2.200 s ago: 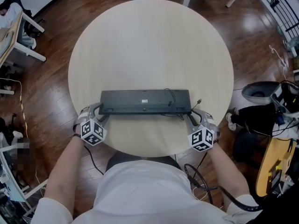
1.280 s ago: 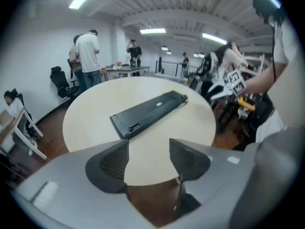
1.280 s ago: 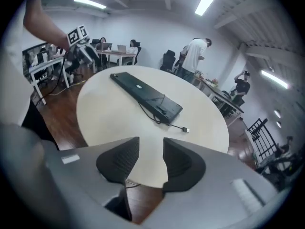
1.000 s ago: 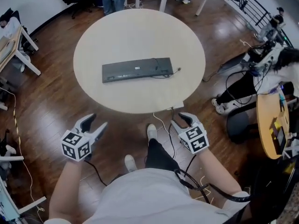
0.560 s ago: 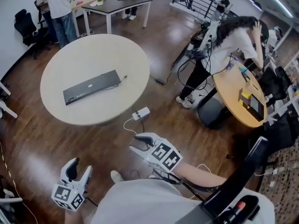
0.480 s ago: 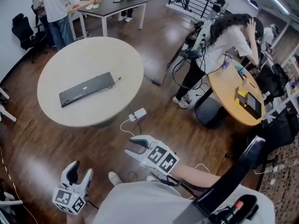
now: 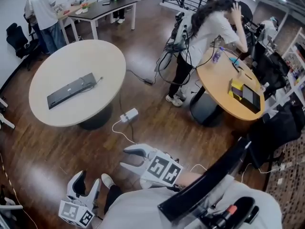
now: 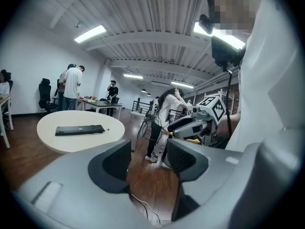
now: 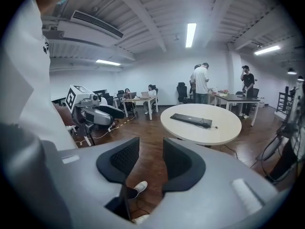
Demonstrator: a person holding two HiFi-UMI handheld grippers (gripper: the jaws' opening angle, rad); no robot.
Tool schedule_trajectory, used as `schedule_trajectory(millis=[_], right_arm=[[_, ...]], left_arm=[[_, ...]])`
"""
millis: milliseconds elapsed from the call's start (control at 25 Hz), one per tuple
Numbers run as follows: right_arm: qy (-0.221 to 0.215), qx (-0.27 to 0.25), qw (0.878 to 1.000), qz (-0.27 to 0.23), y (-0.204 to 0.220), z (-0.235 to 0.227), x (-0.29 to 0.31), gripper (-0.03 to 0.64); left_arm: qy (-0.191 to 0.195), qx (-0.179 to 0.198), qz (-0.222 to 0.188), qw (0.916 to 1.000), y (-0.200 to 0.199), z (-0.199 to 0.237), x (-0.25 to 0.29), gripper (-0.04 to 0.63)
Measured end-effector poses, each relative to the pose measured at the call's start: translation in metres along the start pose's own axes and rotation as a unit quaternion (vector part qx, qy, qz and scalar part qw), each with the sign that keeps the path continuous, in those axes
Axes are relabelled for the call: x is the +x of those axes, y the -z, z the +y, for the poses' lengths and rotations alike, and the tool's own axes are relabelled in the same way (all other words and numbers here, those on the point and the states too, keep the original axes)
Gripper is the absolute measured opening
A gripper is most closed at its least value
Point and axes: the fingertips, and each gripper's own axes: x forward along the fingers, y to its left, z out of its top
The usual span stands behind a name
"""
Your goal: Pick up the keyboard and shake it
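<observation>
The dark keyboard (image 7: 71,90) lies flat on the round pale table (image 7: 81,61), its cable trailing to its right end. Neither gripper is near it. My left gripper (image 7: 87,182) hangs low over the wooden floor at the bottom left, jaws apart with nothing between them. My right gripper (image 7: 125,158) is held over the floor in front of my body, also open and empty. The left gripper view shows the keyboard (image 8: 79,130) far off beyond my open left gripper (image 8: 148,159). In the right gripper view the keyboard (image 9: 191,120) is likewise distant past my open right gripper (image 9: 145,159).
A white power strip (image 7: 128,114) with cables lies on the floor by the table's base. A person in a white top (image 7: 205,27) bends beside a round wooden desk (image 7: 224,85). More people stand by a dark table (image 7: 102,6) at the back.
Both grippers have let go of the keyboard and drawn far back from the table. The head view has swung right, so the table now sits far off at upper left.
</observation>
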Motion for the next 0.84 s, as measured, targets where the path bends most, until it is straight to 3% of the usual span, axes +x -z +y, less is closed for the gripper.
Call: schedule_trajectory(millis=[400,840], right_arm=[[0.005,-0.012,1.000,-0.011,0.011,0.002,-0.037,0.158],[-0.004,-0.014,1.000,-0.003,0.017,0.011,-0.044,0.152]], left_arm=[[0.011,0.003,0.007,0.9999,0.005,-0.047,0.008,0.235],[0.008,-0.008,0.013,0.9999,0.010,-0.053,0.007,0.235]])
